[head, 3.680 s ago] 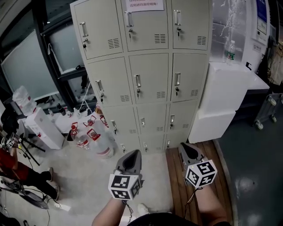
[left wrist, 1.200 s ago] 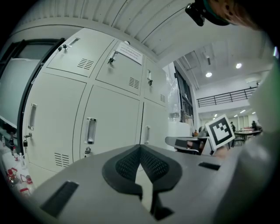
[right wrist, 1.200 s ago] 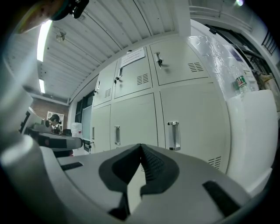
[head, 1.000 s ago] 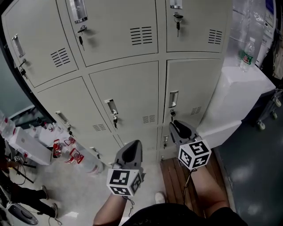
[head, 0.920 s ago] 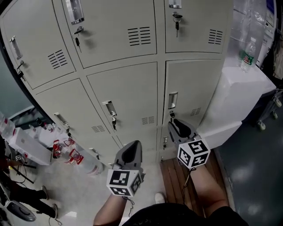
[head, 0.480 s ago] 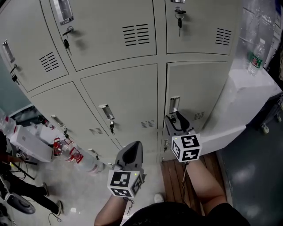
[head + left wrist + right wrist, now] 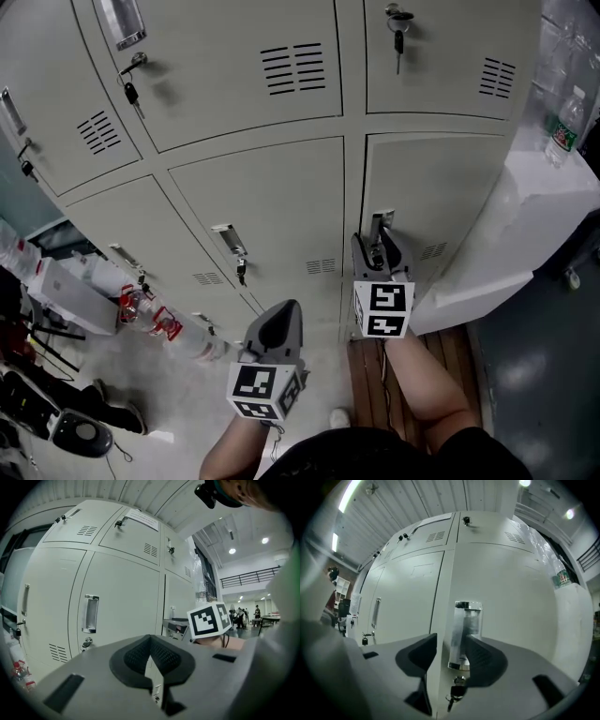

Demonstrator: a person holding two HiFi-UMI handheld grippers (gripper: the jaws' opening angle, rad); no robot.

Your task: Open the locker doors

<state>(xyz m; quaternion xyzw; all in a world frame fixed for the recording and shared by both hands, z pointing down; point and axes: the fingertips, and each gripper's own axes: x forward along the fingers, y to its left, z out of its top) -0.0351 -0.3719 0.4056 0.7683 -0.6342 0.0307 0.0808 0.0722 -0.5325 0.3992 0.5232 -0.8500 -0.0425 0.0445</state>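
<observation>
Beige metal lockers (image 7: 262, 206) fill the head view, all doors closed. My right gripper (image 7: 375, 246) is held level against the lower right door (image 7: 441, 197). Its jaws have just been opening and now stand open around the chrome handle (image 7: 464, 630), which lies between them close to the right finger (image 7: 485, 656), with no pad pressing on it. A key (image 7: 454, 693) hangs in the lock just below. My left gripper (image 7: 280, 319) is shut and empty, lower and to the left, apart from the doors. The middle door's handle (image 7: 90, 613) shows left of its closed fingertips (image 7: 151, 654).
A white block (image 7: 525, 216) carrying a plastic bottle (image 7: 562, 127) stands against the lockers' right side. Water jugs (image 7: 150, 314) and a white box (image 7: 70, 291) sit on the floor at the left. A wooden pallet (image 7: 368, 375) lies under my right arm.
The view has closed in on the lockers. My right gripper moved up and forward to the right door's handle and its jaws opened. The left gripper drifted slightly and stayed shut.
</observation>
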